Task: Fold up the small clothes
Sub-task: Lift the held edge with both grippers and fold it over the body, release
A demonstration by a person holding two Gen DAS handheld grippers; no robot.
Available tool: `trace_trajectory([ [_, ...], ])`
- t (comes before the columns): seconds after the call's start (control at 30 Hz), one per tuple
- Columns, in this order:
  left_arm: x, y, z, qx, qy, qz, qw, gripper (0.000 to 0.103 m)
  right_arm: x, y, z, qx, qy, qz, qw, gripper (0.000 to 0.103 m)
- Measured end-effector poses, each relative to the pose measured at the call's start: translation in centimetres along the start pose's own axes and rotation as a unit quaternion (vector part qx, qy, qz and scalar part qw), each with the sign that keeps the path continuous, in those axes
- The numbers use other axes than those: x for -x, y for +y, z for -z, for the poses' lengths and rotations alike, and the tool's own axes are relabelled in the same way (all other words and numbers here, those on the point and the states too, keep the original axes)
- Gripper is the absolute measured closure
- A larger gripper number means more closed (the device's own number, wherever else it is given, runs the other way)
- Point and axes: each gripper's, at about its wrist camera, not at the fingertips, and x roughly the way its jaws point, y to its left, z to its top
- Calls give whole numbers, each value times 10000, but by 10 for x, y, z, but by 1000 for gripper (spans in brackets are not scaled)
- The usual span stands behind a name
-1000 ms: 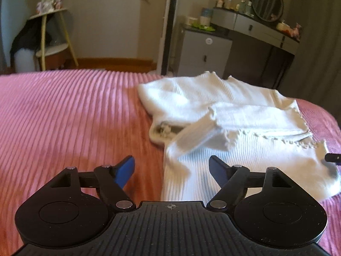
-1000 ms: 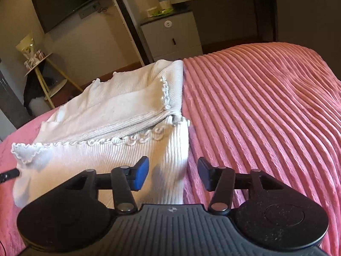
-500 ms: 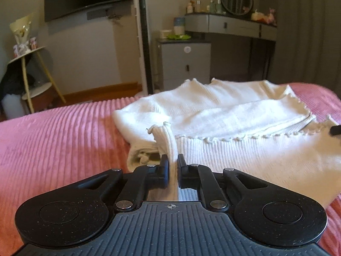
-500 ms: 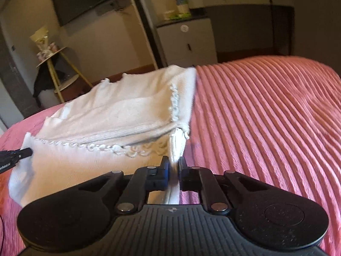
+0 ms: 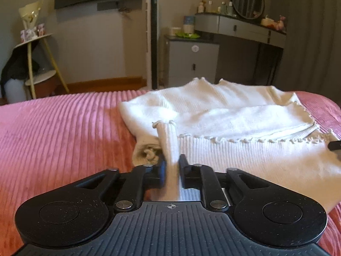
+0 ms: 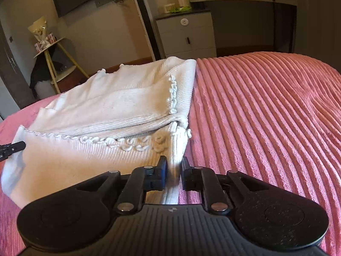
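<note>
Both clamped: left tool [image 5: 171, 166] pinches the white ribbed top [image 5: 234, 125] at its near-left edge, right tool [image 6: 173, 167] its near-right edge; garment spreads ahead on the pink bedspread [image 6: 266, 111].

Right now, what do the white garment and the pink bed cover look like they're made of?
White garment: looks like a soft ribbed knit, maybe cotton, matte; fine parallel ribs and a curly lettuce-edge trim show, and it bunches limply where it is pinched.
Pink bed cover: seems a plush, corduroy-like fabric; wide raised ridges with a slight fuzzy sheen. The exact fibre can't be told.
</note>
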Motion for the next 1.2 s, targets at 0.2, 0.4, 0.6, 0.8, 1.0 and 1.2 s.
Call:
trace_trajectory([
  [0.2,24,4,-6,172,-364,264,9988,93,36,19,-6,375,-530,-20,9979,97],
  [0.4,51,1,-35,59,-805,87,9967,93,67,40,-28,815,-1131,-76,9902,97],
  [0.6,35,5,-77,72,-1150,-94,9933,93,40,55,-66,1260,-1500,467,9795,97],
  [0.8,-12,6,-111,-256,-1310,-465,9900,93,-19,65,-110,1629,-1593,1132,9671,97],
  [1.0,-72,16,-130,-250,-1154,-675,9907,93,-82,79,-143,1755,-1596,1515,9596,97],
  [1.2,-126,28,-118,-230,-853,-1003,9910,93,-138,83,-147,1815,-1465,1872,9542,97],
])
